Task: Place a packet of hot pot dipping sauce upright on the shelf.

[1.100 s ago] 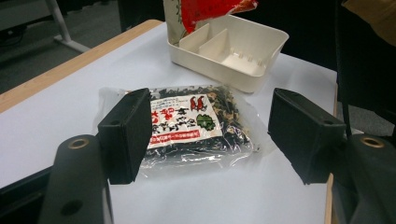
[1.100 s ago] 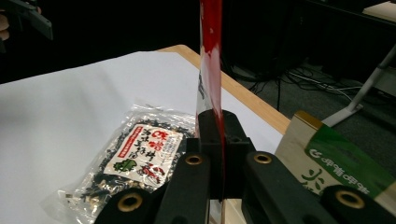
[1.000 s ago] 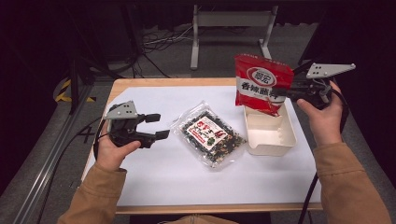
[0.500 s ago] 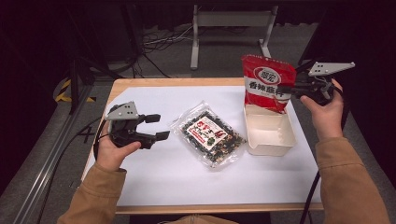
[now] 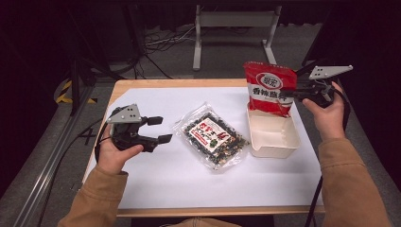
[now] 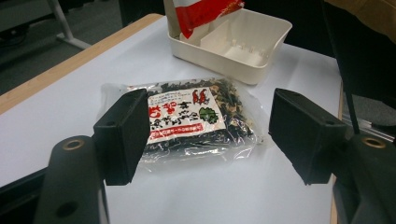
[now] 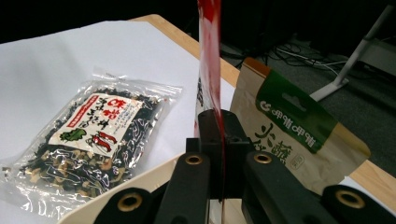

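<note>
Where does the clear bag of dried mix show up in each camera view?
High view: the clear bag lies mid-table, left of the white tray.
Left gripper view: centre, in front of the tray.
Right gripper view: left side.
Shared landmark: the red packet, which stands in the tray.

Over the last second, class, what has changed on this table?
The right tongs, shut on the red snack packet, carried it leftward and down into the cream tray. The left tongs stayed open; the clear seaweed packet lay unmoved.

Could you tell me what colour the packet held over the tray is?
The packet is red with a white label, clearest in the high view.
</note>
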`<state>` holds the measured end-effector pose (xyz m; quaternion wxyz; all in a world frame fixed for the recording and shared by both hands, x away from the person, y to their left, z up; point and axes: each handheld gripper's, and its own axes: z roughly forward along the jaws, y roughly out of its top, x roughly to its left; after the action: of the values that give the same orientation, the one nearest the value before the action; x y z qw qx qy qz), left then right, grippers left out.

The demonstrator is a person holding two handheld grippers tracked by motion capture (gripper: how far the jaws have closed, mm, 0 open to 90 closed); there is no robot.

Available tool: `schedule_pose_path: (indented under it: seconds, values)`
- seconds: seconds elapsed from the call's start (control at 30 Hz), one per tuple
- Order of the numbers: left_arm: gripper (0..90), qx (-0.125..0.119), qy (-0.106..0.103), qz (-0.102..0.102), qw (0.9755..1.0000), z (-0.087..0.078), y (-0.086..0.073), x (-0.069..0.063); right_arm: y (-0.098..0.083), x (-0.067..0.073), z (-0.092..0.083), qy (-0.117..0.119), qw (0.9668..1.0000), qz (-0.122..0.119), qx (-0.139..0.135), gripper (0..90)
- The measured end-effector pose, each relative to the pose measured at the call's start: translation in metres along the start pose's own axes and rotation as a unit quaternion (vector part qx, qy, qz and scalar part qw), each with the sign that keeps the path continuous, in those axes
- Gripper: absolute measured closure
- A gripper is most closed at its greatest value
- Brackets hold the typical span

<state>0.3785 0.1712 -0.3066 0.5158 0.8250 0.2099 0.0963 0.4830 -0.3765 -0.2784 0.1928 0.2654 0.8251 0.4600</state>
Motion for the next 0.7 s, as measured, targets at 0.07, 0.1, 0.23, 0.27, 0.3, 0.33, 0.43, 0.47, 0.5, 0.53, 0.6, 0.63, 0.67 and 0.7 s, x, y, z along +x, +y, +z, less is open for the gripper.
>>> schedule_pose_path:
  seconds: [0.07,0.1,0.23,0.27,0.3,0.33,0.43,0.47,0.5,0.53,0.6,0.63,0.67,0.7]
  values:
    - [30.2,0.001,0.0,0.0,1.0,0.0,0.0,0.0,-0.002,-0.002,0.002,0.0,1.0,0.002,0.004,89.8]
    - [30.2,0.001,0.0,0.0,1.0,0.0,0.0,0.0,-0.003,-0.003,0.003,-0.002,1.0,0.001,0.005,89.8]
    - [30.1,0.001,0.001,0.0,1.0,0.001,0.0,0.0,-0.007,-0.007,0.005,-0.013,0.9999,0.004,0.005,89.7]
    - [30.2,0.001,0.001,0.0,1.0,0.001,0.0,0.0,-0.007,-0.008,0.007,-0.014,0.9999,0.004,0.006,89.7]
    - [30.1,0.003,-0.001,-0.002,1.0,0.001,0.0,0.0,-0.008,-0.009,0.008,-0.017,0.9998,0.003,0.008,89.7]
    - [30.1,0.003,-0.001,-0.002,1.0,0.001,0.0,0.0,-0.008,-0.009,0.008,-0.017,0.9998,0.003,0.008,89.7]
    - [30.1,0.003,-0.001,-0.003,1.0,0.001,-0.001,0.0,-0.011,-0.012,0.013,-0.027,0.9996,0.001,0.009,89.7]
    - [30.1,0.002,-0.001,-0.003,1.0,0.001,-0.001,0.0,-0.013,-0.014,0.015,-0.035,0.9994,0.0,0.008,89.7]
    - [30.1,0.002,-0.001,-0.003,1.0,0.001,-0.001,0.0,-0.013,-0.014,0.015,-0.035,0.9994,0.0,0.008,89.7]
    - [30.1,0.003,-0.001,-0.002,1.0,0.001,-0.001,0.001,-0.014,-0.015,0.016,-0.04,0.9992,-0.002,0.006,89.6]
    - [30.1,0.002,0.001,-0.002,1.0,0.002,-0.001,0.001,-0.016,-0.016,0.021,-0.055,0.9984,-0.012,-0.001,89.7]
    - [30.1,0.002,0.001,-0.002,1.0,0.002,-0.001,0.001,-0.016,-0.016,0.021,-0.055,0.9984,-0.012,-0.001,89.7]
    - [30.1,0.003,-0.001,-0.003,1.0,0.002,-0.001,0.001,-0.017,-0.016,0.023,-0.056,0.9983,-0.014,-0.001,89.7]
    - [30.1,0.004,-0.001,-0.003,1.0,0.002,-0.001,0.001,-0.018,-0.017,0.025,-0.06,0.998,-0.018,0.001,89.7]
